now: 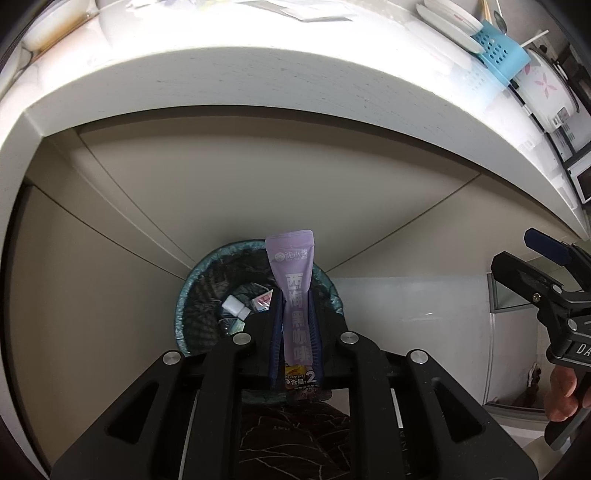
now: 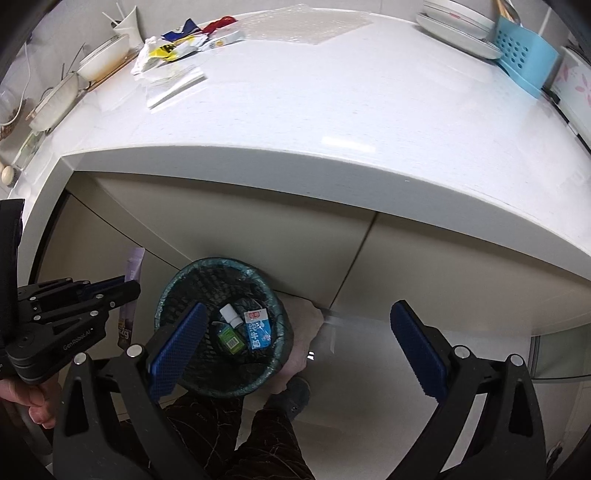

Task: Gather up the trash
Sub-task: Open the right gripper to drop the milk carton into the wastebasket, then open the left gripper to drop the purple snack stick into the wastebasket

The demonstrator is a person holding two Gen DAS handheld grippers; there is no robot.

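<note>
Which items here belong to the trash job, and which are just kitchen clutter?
Job: purple sachet clamped in the left gripper; lined bin; wrappers on the counter; open right gripper.

Clutter: plates, blue rack, bowl.

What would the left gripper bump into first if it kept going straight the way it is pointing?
Most likely the waste bin: the left gripper, shut on a purple sachet, points down into its open mouth, toward the trash inside. Depth is hard to judge.
</note>
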